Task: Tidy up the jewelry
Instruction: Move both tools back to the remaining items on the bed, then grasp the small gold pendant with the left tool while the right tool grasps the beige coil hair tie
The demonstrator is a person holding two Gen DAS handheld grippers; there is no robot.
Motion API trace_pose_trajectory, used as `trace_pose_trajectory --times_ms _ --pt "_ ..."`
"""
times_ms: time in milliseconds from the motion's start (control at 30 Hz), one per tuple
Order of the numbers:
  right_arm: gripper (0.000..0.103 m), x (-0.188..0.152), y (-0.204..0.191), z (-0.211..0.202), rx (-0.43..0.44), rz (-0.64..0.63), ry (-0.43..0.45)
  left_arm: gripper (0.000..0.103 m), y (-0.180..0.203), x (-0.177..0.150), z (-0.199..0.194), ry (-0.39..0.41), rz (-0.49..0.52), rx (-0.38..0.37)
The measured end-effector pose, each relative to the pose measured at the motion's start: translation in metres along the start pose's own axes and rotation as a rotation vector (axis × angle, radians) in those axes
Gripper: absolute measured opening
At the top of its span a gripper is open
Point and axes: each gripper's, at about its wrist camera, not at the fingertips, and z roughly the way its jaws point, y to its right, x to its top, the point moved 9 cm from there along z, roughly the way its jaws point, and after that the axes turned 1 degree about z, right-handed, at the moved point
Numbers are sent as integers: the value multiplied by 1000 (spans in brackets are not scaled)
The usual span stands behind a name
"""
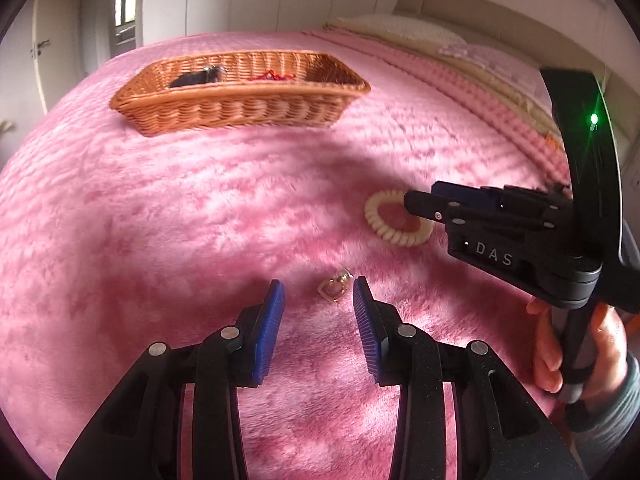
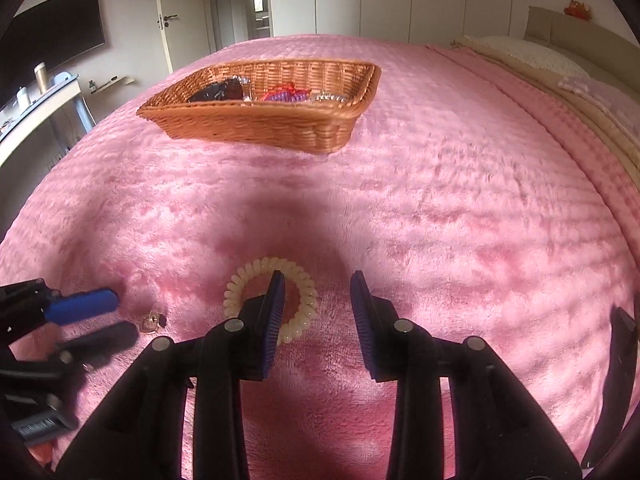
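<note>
Pink blanket (image 2: 440, 208) under both your grippers. Left gripper (image 1: 319, 294): jaws apart, gold charm (image 1: 335, 288) lying between the tips, untouched. Right gripper (image 2: 317, 286): jaws apart, left finger over the cream coil tie (image 2: 244, 280), tie flat on the blanket. Farther off, wicker basket (image 2: 256, 128) holds dark, red and purple pieces.

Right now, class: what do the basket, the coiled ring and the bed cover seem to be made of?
Basket: woven wicker or rattan, orange-brown, slightly glossy; the weave shows.
Coiled ring: cream plastic spiral, smooth and shiny, probably a stretchy hair tie.
Bed cover: pink plush fleece; fuzzy, matte pile in ridged rows.
</note>
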Motion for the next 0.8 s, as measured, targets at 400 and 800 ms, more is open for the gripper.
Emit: trace_pose_trajectory --times_ms 400,800 --pt "25 -3 -3 8 -14 -18 -8 15 16 -1 12 3 54 122" --pt "14 -3 -10 8 14 11 -21 15 -55 10 -22 88 -133 143"
